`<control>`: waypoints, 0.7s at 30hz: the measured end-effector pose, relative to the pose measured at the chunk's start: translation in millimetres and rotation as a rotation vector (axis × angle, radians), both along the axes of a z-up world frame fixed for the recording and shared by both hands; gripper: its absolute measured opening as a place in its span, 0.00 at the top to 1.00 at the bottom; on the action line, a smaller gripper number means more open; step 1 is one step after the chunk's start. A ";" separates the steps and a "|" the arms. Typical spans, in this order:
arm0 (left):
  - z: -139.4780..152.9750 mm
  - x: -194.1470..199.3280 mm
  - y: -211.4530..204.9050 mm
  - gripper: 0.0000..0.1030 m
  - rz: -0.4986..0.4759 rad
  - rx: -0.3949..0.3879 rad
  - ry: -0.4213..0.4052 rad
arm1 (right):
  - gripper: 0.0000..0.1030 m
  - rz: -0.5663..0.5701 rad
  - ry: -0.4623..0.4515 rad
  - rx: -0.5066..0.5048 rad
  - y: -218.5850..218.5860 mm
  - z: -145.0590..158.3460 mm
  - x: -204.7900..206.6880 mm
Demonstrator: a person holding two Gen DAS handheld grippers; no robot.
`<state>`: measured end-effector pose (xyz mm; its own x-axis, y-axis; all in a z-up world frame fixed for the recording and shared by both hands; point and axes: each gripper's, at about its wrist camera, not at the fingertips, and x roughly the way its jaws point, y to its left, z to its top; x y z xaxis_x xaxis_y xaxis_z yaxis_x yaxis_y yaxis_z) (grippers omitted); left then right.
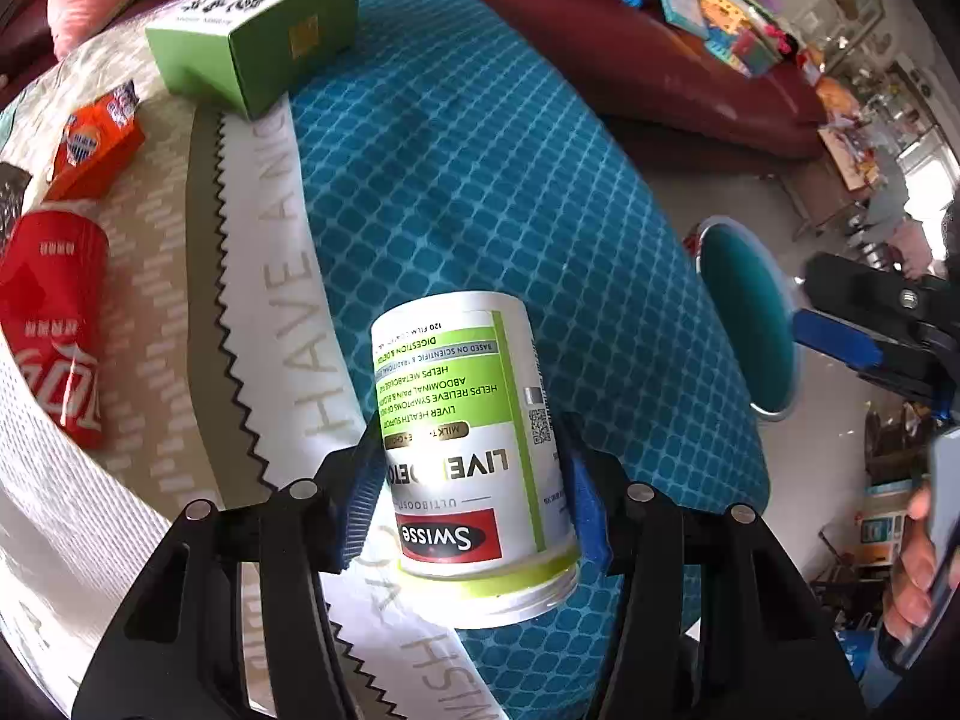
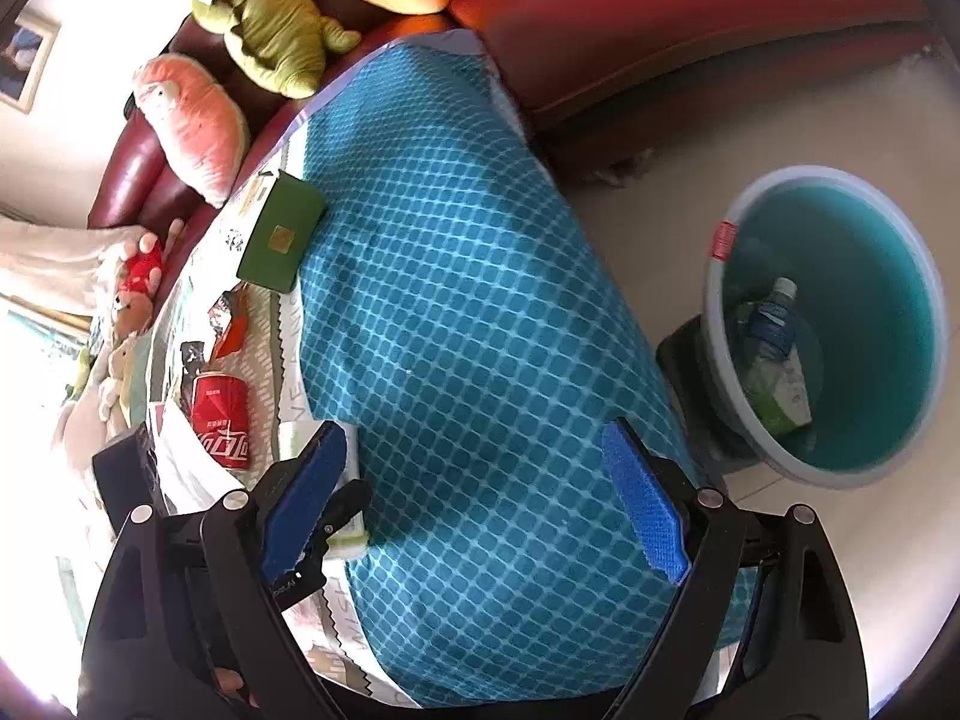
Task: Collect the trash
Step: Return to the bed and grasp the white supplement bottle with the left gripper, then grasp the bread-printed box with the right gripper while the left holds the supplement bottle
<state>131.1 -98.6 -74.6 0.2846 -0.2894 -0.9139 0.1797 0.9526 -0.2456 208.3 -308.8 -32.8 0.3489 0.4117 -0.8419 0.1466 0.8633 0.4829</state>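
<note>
My left claw (image 1: 474, 498) grips the white bottle (image 1: 474, 456) lying on the desk (image 1: 480, 180), blue pads pressed to its sides. Left of it lie a red can (image 1: 54, 324), an orange packet (image 1: 96, 144) and, farther ahead, a green box (image 1: 258, 48). My right claw (image 2: 474, 498) hangs open and empty over the desk; the bin (image 2: 840, 330) stands on the floor to its right, two bottles inside.
</note>
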 end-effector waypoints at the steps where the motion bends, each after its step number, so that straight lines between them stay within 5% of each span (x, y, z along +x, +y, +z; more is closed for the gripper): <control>1: 5.6 1.4 3.0 0.47 0.006 0.005 -0.023 | 0.19 0.017 0.000 0.003 4.6 0.6 5.1; 16: 84.5 77.5 121.8 0.46 0.219 -0.050 -0.141 | 0.19 0.362 -0.094 -0.094 111.8 41.0 155.6; 21: 89.9 107.4 153.4 0.46 0.264 -0.042 -0.147 | 0.30 0.440 -0.105 -0.058 153.4 38.5 218.2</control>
